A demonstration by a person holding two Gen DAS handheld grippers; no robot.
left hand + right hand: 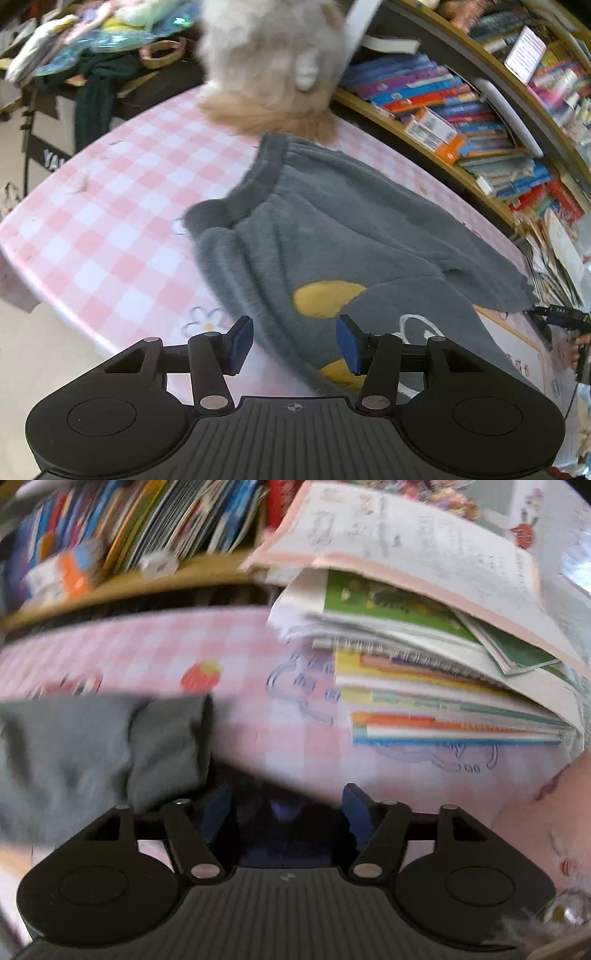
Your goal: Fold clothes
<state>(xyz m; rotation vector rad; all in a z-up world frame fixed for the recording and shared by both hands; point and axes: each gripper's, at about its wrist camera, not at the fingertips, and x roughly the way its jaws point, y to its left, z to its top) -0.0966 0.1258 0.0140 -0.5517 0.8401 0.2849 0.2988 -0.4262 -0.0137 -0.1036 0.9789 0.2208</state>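
Left tool [293,341]: we see jaws wide apart, empty, over grey fleece garment [332,236] on checked table [110,221]. Right tool [286,806] likewise open, empty. Bookshelf [436,110] holds books.

Grey garment [332,229]: thick matt fleece, soft nap, with smooth yellow and white appliqué patches. Tablecloth [110,206]: pink-and-white check, smooth with a slight sheen. Left gripper [294,343]: matt black plastic, ribbed housing, bright metal pivot pins, blue rubbery pads [242,341]. Plush toy [273,62]: long, fluffy cream pile. Stacked books [443,686]: paper, glossy covers. Bookshelf [424,147]: wood-look edge
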